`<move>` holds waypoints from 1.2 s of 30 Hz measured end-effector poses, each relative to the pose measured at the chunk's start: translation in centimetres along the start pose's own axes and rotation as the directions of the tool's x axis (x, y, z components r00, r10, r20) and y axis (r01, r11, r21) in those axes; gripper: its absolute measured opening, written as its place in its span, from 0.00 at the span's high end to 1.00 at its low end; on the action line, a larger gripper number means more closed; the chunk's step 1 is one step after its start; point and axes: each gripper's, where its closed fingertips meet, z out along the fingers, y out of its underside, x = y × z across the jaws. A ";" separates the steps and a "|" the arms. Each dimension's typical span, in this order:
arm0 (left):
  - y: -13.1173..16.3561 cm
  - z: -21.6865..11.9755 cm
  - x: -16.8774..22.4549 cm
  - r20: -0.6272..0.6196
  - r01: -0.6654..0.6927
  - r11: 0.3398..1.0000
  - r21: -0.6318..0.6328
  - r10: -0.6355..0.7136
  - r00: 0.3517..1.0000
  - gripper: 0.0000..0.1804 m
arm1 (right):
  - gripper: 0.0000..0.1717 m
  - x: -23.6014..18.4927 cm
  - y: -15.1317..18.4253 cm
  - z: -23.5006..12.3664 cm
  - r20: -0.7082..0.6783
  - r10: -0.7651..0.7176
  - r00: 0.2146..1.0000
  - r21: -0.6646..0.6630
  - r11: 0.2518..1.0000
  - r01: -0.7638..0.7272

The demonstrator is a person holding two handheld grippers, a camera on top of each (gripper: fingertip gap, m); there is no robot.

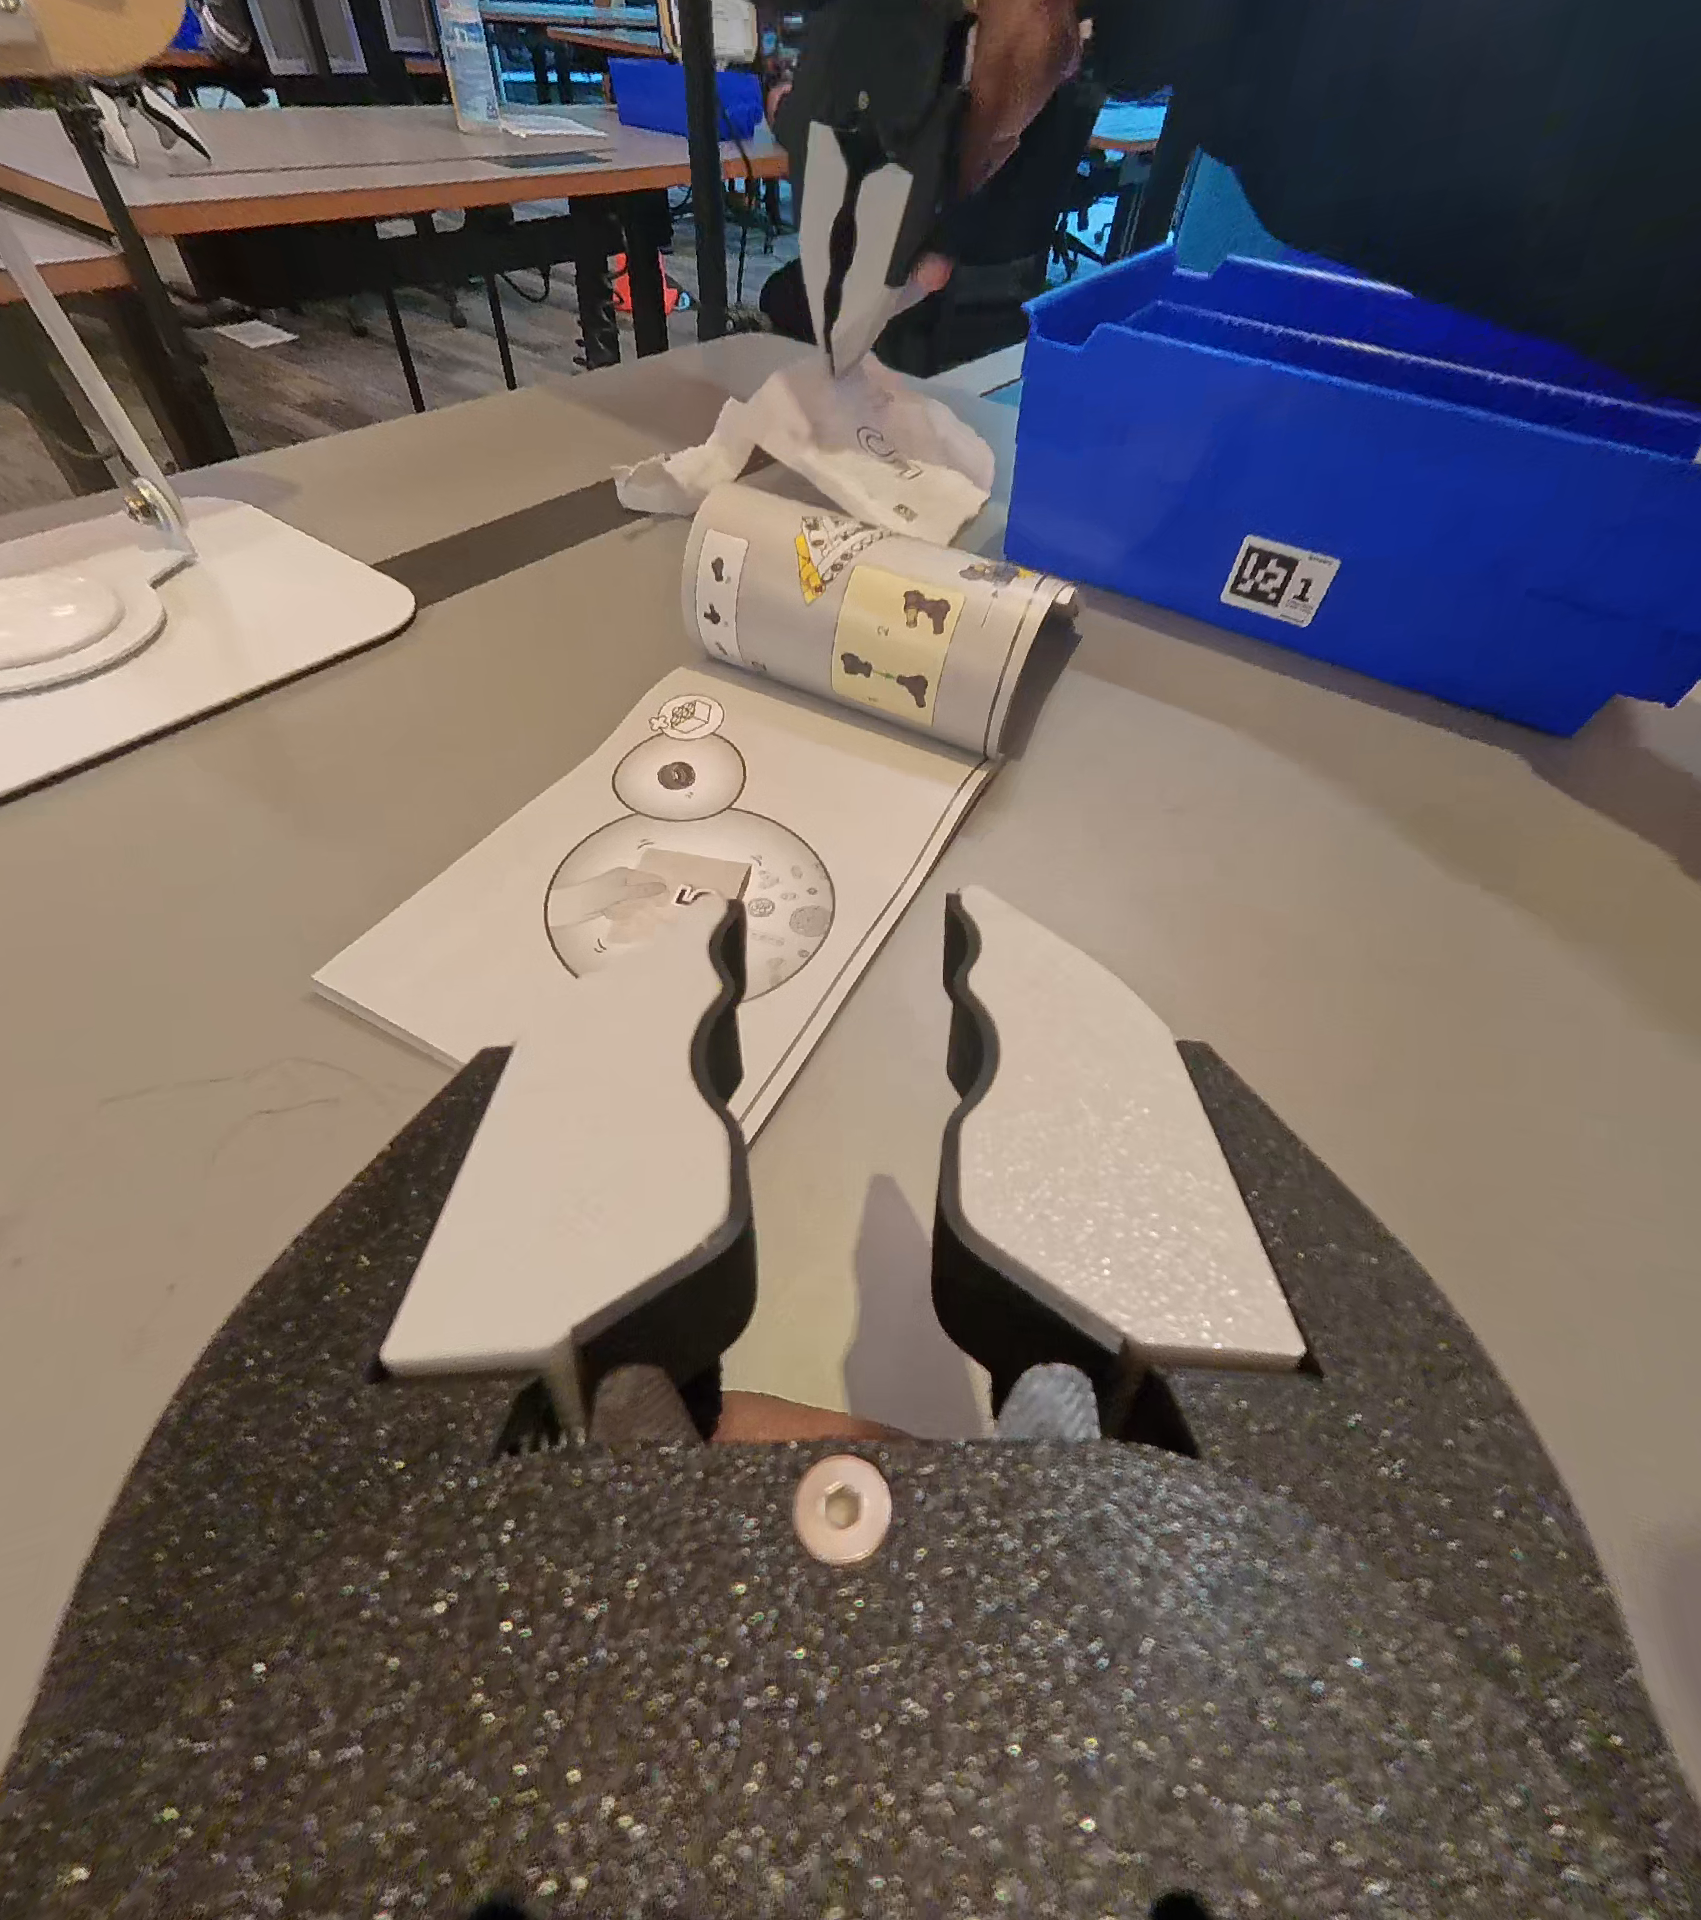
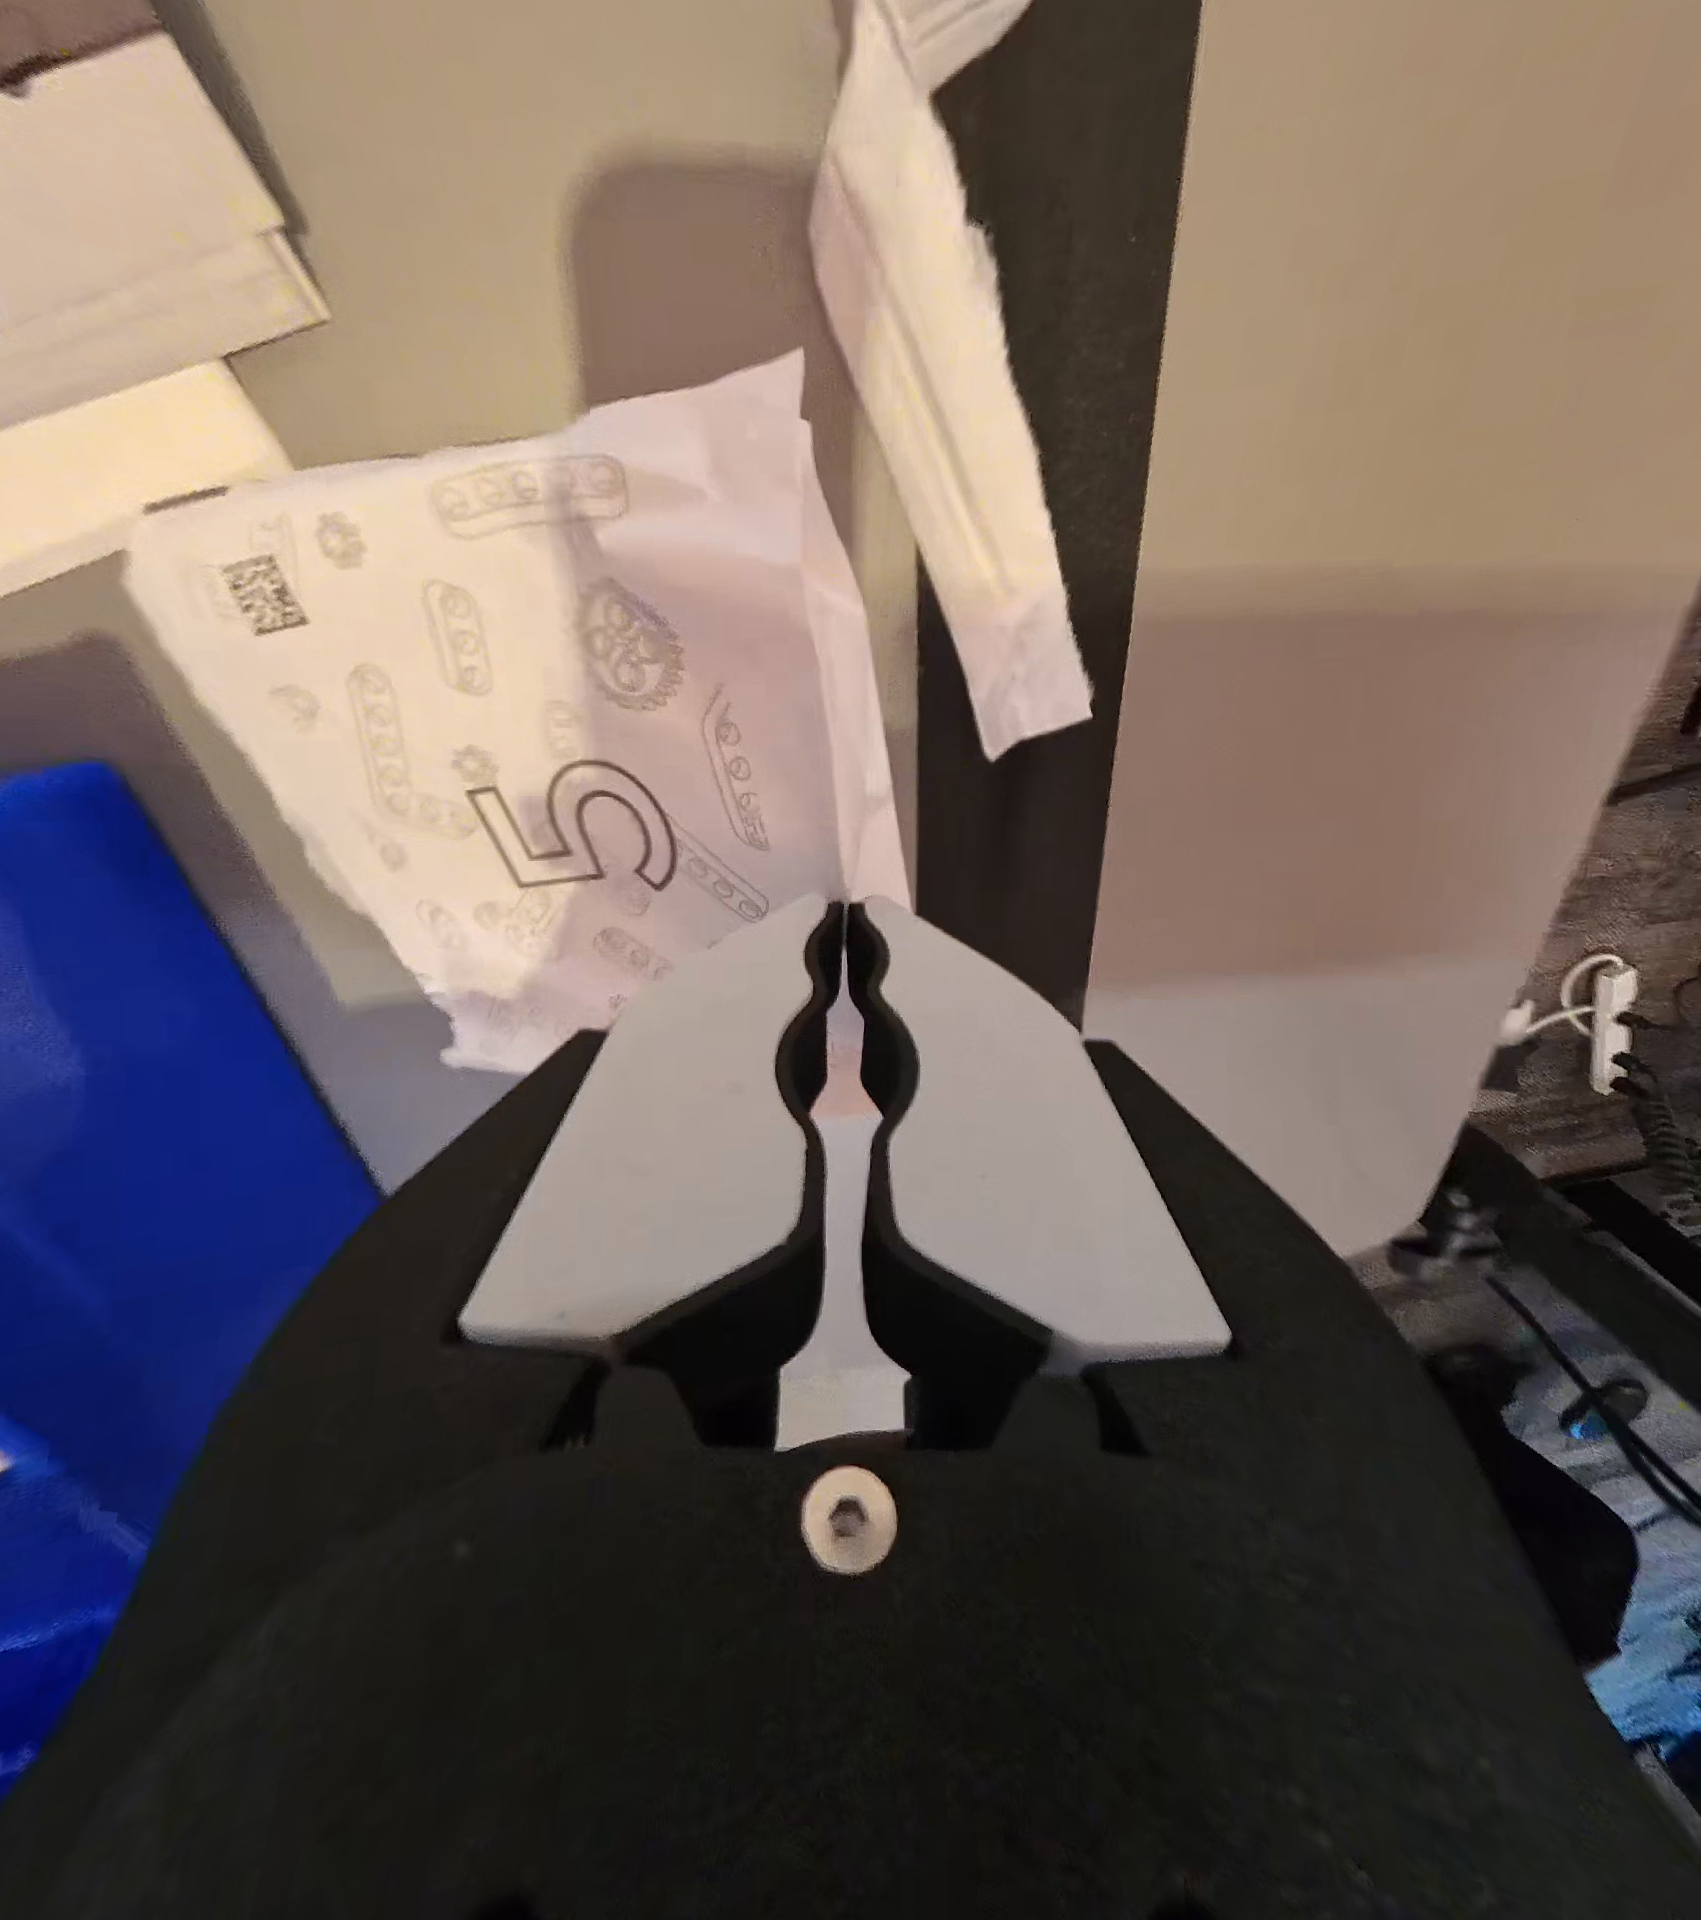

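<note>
On the grey table we see our left gripper spread wide, bare, over an open instruction booklet. Farther right, our right gripper pinches a torn, crinkled white paper bag; only its view shows the printed parts drawings and torn strip. Blue plastic bin beside.

Both wrist views share torn paper bag

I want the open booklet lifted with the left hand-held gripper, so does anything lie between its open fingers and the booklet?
Nothing visible does. The left hand-held gripper is open directly over the booklet's near edge, with only bare table around.
</note>
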 end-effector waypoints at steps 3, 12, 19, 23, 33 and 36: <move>-0.9 -0.4 0.4 0.004 -0.017 0.999 0.035 0.017 1.000 0.79 | 1.00 0.5 -0.1 -3.4 -0.094 0.026 0.995 0.033 0.999 -0.023; -4.5 -2.0 1.7 0.011 -0.024 0.977 0.210 0.023 1.000 0.79 | 1.00 -1.3 -5.3 -15.7 -0.244 0.425 0.872 0.461 0.842 -0.281; -6.9 -2.9 4.2 -0.092 0.179 0.934 0.310 -0.158 0.983 0.74 | 1.00 -13.8 -13.8 -19.4 0.181 0.676 0.714 0.822 0.294 -0.487; -8.2 -4.2 7.4 -0.173 0.308 0.865 0.397 -0.259 0.950 0.71 | 1.00 -23.5 -18.4 -18.3 0.364 0.645 0.672 0.873 0.015 -0.488; -5.4 -7.8 15.0 -0.169 0.360 0.812 0.460 -0.318 0.933 0.82 | 1.00 -38.5 -24.1 -14.3 0.581 0.534 0.614 0.810 -0.304 -0.502; -4.6 -8.5 15.4 -0.091 0.271 0.854 0.443 -0.258 0.962 0.96 | 1.00 -40.4 -24.1 -13.5 0.569 0.530 0.629 0.817 -0.273 -0.508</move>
